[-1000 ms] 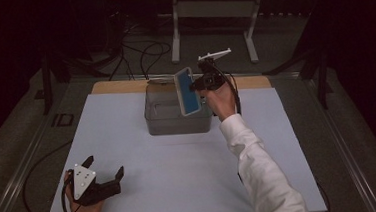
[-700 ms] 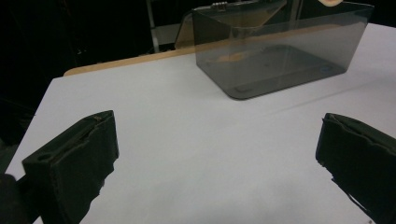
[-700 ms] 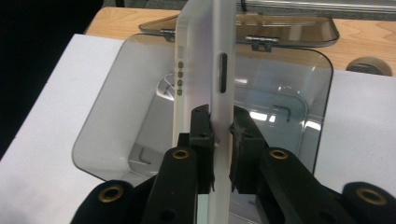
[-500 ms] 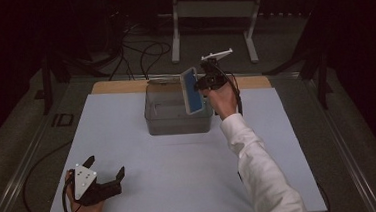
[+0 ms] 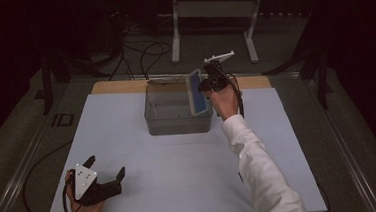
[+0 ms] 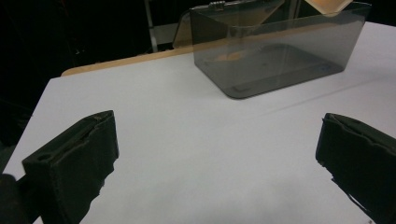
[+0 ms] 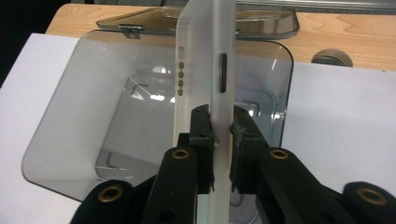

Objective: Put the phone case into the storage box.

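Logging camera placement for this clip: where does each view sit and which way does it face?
High view: above the person's side, looking forward and down on the table; both forearms, left tongs, right tongs.
Left gripper view: low over the table, facing the clear bin; its open jaws.
Right gripper view: above the bin, jaws clamping a flat case.
All share the bin.

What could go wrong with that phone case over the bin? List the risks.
1. The right gripper pinches the phone case only at one thin edge, so it could pivot or slip.
2. The case hangs near the grey bin's right wall and could catch the rim.
3. The left gripper rests open far off, so it cannot steady the bin.
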A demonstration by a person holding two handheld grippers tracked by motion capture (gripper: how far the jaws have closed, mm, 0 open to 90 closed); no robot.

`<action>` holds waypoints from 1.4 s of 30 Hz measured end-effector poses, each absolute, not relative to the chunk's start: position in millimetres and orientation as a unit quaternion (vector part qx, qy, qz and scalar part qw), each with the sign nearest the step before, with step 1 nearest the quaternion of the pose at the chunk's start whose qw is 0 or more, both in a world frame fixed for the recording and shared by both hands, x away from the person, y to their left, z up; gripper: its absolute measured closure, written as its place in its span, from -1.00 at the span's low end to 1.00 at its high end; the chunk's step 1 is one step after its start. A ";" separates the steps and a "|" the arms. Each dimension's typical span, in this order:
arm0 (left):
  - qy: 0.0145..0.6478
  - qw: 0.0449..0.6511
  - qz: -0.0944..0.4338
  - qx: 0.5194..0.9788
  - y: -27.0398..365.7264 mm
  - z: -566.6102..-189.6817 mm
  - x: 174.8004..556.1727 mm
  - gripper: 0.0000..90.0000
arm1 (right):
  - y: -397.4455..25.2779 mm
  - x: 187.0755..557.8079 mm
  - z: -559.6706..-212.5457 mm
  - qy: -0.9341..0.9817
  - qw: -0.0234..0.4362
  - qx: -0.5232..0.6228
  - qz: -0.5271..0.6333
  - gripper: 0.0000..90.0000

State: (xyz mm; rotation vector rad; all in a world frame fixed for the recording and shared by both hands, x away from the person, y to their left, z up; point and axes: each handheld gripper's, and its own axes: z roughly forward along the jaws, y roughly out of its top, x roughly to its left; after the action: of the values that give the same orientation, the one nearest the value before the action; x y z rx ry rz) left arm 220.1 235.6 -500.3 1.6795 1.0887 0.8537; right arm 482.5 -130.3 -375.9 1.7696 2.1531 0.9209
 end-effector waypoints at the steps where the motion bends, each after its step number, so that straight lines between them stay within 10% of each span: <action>1: 0.443 0.465 0.347 0.684 235.6 -500.3 220.2 -0.99 | -131.0 483.0 -376.9 0.728 0.104 0.602 0.311 0.82; 42: 0.441 0.464 0.347 0.685 235.1 -500.3 220.0 -0.99 | -128.9 491.3 -406.4 0.734 0.134 0.615 0.255 0.81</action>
State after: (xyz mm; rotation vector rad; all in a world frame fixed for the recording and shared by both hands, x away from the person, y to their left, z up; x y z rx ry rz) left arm 220.0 235.1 -500.3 1.6837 1.0841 0.8513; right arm 491.3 -128.9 -406.4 1.7816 2.1277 0.7393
